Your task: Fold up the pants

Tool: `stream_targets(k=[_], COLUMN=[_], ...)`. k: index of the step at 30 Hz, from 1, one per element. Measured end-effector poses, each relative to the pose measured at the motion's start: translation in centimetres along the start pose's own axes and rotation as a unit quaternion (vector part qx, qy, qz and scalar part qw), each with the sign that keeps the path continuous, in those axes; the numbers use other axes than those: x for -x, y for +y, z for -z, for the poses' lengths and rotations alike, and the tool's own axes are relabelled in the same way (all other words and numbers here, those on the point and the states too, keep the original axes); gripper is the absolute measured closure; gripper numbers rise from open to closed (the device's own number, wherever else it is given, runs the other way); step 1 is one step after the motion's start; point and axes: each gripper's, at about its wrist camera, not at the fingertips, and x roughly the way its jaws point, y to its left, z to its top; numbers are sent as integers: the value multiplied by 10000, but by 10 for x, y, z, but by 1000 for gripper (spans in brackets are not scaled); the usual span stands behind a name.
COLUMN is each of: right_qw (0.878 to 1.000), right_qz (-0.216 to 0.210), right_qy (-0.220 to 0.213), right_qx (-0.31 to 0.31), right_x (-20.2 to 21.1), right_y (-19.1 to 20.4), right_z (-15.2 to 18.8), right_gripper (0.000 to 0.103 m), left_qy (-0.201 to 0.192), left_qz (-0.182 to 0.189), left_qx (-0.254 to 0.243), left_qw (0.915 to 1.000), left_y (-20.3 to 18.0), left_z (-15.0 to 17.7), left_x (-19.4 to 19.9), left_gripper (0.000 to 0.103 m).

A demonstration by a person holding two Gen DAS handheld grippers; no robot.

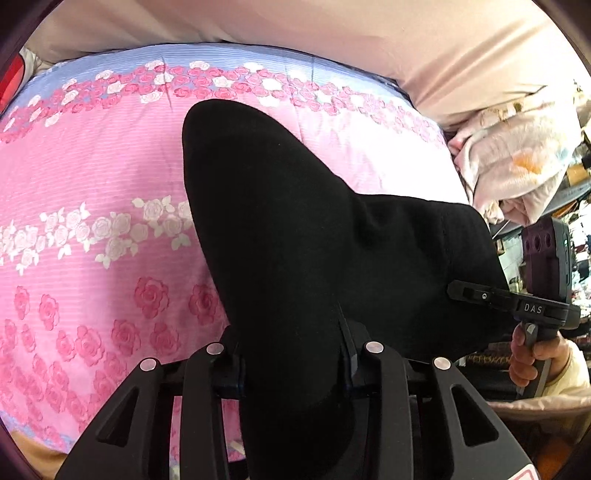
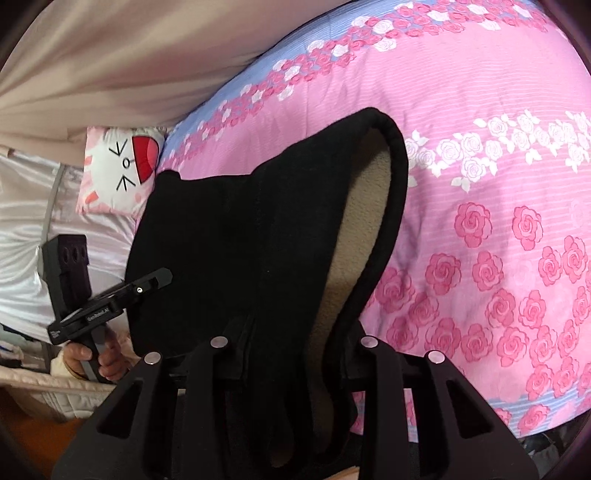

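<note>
Black pants (image 1: 295, 236) with a beige fleece lining (image 2: 358, 229) are held up over the pink rose bedspread (image 1: 92, 177). My left gripper (image 1: 291, 354) is shut on the black cloth, which covers its fingertips. My right gripper (image 2: 291, 354) is shut on the waistband end of the pants (image 2: 229, 236), whose open edge loops up and shows the lining. In the left wrist view the right gripper (image 1: 480, 295) grips the pants' right edge. In the right wrist view the left gripper (image 2: 147, 284) grips their left edge.
The bedspread (image 2: 480, 184) covers the bed. A beige curtain (image 1: 369, 33) hangs behind it. A cartoon-face pillow (image 2: 118, 173) and white satin bedding (image 2: 22, 236) lie at one side. Piled pale cloth (image 1: 517, 162) lies at the other.
</note>
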Motion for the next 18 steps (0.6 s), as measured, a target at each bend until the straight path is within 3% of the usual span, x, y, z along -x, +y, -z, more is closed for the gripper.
stream_targets(k=[7,13,18], right_qw=[9977,9905,9832], right_qz=[113,23,57], right_qy=[-483,-1096,-1443], right_qx=[465,834,1118], right_x=[21,57,66], right_y=[42,68,78], right_z=[-24,-73,-121], right_gripper=[73,73,73], left_qy=[-405,-1127,-1498], left_qz=[-205,-118,-174], left_qx=[-241,-451,-650], left_qw=[9987,9925,9864], left_y=[-22,-32,-33], left_z=[-27,-75,-115], left_x=[25,65,72], left_gripper=[72,72,72])
